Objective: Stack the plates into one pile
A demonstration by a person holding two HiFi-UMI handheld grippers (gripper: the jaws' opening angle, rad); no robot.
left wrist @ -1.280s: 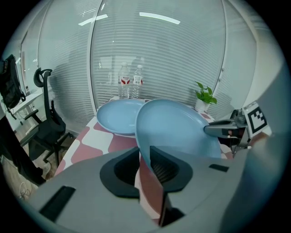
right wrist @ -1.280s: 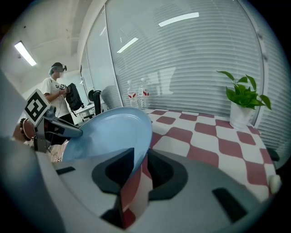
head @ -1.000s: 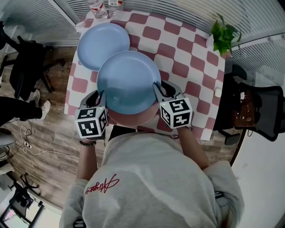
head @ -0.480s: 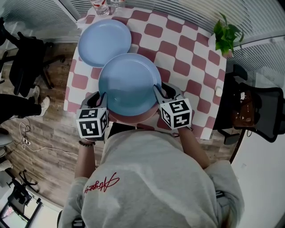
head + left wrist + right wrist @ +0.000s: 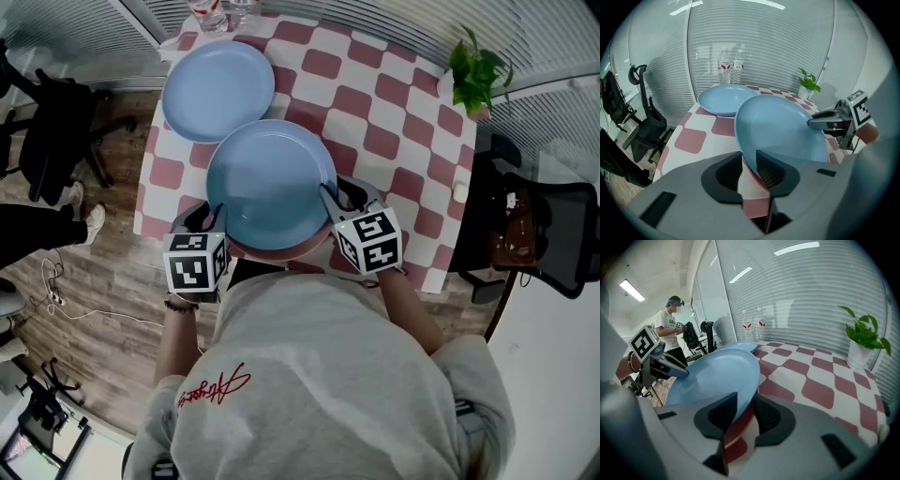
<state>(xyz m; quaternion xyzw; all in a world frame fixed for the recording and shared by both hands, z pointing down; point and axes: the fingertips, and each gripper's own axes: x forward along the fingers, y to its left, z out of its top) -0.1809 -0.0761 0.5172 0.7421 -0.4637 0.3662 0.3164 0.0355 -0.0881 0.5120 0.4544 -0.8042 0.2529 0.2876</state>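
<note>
A blue plate [image 5: 270, 183] lies over a pink plate [image 5: 289, 249] at the table's near edge, and only a sliver of pink shows under it. My left gripper [image 5: 214, 214] has the blue plate's left rim [image 5: 754, 126] between its jaws. Those jaws are opening, and a gap shows beside the rim. My right gripper [image 5: 330, 194] is shut on the plate's right rim [image 5: 740, 380], with the pink plate [image 5: 740, 423] just below. A second blue plate [image 5: 217, 89] lies alone at the far left of the table.
The checked tablecloth [image 5: 394, 122] covers a small table. Two water bottles [image 5: 211, 11] stand at its far left corner, a potted plant [image 5: 476, 75] at the far right. Office chairs stand at the left [image 5: 56, 141] and the right [image 5: 553, 234]. A person [image 5: 670, 324] stands beyond.
The blue plate has settled lower over the pink plate, so less pink shows at its near edge. Both grippers have stayed at its rim.
</note>
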